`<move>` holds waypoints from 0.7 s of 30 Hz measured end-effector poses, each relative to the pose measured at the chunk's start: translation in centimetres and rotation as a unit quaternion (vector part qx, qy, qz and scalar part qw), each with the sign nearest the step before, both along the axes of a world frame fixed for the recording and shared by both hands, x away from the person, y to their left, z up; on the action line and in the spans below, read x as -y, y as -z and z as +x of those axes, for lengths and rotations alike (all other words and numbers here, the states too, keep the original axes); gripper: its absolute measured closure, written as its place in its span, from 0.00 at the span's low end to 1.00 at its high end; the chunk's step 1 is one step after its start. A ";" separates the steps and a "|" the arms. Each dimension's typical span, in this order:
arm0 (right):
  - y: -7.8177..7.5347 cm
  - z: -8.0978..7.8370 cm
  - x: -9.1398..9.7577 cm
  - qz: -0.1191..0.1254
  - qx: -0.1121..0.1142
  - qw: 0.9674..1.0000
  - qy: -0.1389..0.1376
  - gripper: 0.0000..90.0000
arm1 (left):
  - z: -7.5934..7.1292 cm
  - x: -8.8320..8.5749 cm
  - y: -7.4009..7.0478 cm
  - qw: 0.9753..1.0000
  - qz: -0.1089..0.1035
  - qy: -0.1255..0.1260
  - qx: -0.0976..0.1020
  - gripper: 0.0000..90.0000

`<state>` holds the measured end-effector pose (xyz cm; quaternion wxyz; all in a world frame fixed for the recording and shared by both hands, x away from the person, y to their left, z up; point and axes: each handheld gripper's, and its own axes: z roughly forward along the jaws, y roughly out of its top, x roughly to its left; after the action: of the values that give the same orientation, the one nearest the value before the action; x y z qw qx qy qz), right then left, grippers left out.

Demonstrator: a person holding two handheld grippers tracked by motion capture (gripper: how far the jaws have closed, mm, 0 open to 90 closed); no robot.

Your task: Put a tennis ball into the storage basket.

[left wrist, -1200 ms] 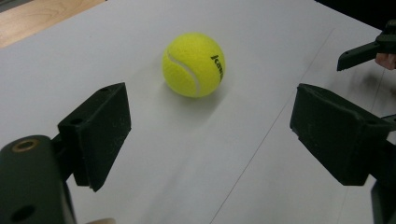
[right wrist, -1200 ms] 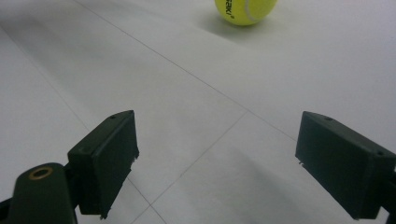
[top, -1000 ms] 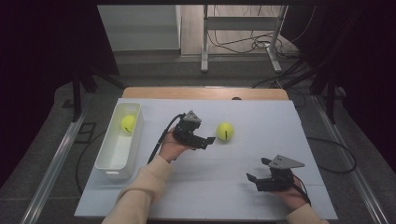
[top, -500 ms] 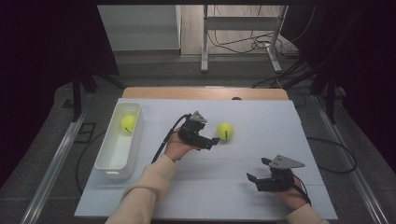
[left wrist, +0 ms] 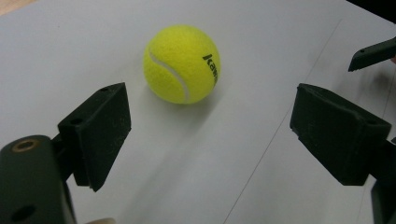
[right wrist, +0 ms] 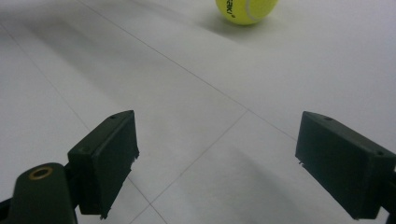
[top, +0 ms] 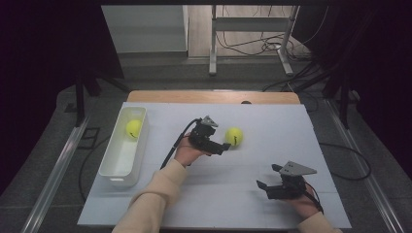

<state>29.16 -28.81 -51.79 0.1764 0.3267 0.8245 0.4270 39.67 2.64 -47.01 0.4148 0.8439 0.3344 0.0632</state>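
Left gripper view has the ball (left wrist: pixel 181 64) lying on the white table (left wrist: pixel 261 37) just ahead of the left tongs (left wrist: pixel 210 135), a little toward the left jaw, not yet between the pads. Those jaws stand wide apart and hold nothing. From the high view the left tongs (top: pixel 224 147) sit just beside the ball (top: pixel 234 136), apart from it by a narrow gap.

By my judgement the ball is light, springy and felt-covered, so the pads should bite well on it; being round, it will roll off at a nudge from 1 jaw. Best hold looks to be across its widest girth, both pads level with its middle, with the tongs pushed further forward first.

Right tongs (top: pixel 268 178) rest low on the near right of the table, well apart from the ball, jaws likewise wide and empty; in the right gripper view the ball (right wrist: pixel 246 10) lies far ahead of them (right wrist: pixel 217 161).

A white bin (top: pixel 111 171) stands well off to the left of the left tongs, with a 2nd ball (top: pixel 133 128) in it, probably loose at its far end. Nothing lies between the tongs and the ball.
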 end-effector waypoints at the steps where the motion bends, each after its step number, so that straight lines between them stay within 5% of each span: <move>1: 0.0 0.0 0.0 0.000 0.000 1.000 0.000 0.15 | 0.1 0.1 0.0 1.000 0.002 0.001 0.000 0.15; 21: 0.0 0.0 0.0 0.001 -0.001 1.000 -0.002 0.15 | 1.1 2.4 0.9 1.000 0.021 0.010 -0.010 0.13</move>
<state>29.16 -28.80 -51.79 0.1749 0.3257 0.8248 0.4277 40.82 0.24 -47.86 0.3943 0.8562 0.3287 0.0574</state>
